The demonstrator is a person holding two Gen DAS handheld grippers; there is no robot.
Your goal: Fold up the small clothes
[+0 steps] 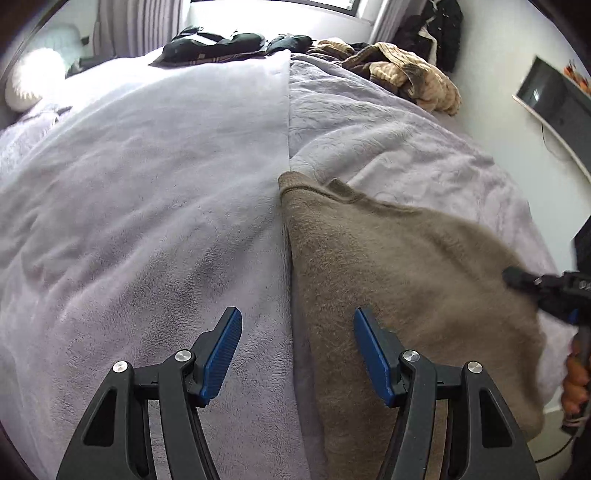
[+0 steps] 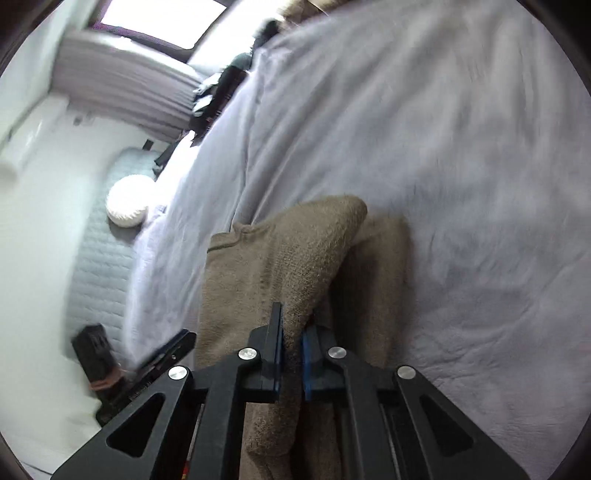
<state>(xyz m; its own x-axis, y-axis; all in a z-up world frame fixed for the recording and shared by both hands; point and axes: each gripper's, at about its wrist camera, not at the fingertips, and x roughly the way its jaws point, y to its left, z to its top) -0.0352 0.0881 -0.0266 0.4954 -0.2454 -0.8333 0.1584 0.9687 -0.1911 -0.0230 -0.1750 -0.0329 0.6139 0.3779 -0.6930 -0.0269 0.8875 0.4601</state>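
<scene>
Left wrist view: rides the left gripper (image 1: 297,350), looking forward and steeply down along its two fingers, close above the lilac blanket (image 1: 147,184) on the bed; far edge takes in the window (image 1: 273,7) and a pile of clothes (image 1: 402,70). Right wrist view: rides the right gripper (image 2: 293,354), rolled hard to one side (horizon nearly on end), tilted down, very near the brown garment (image 2: 266,266). Shared ground: the brown garment (image 1: 406,277), the blanket (image 2: 461,184), the window (image 2: 159,18), a white round cushion (image 2: 127,201) at the headboard. Each view catches the other gripper at its margin.
</scene>
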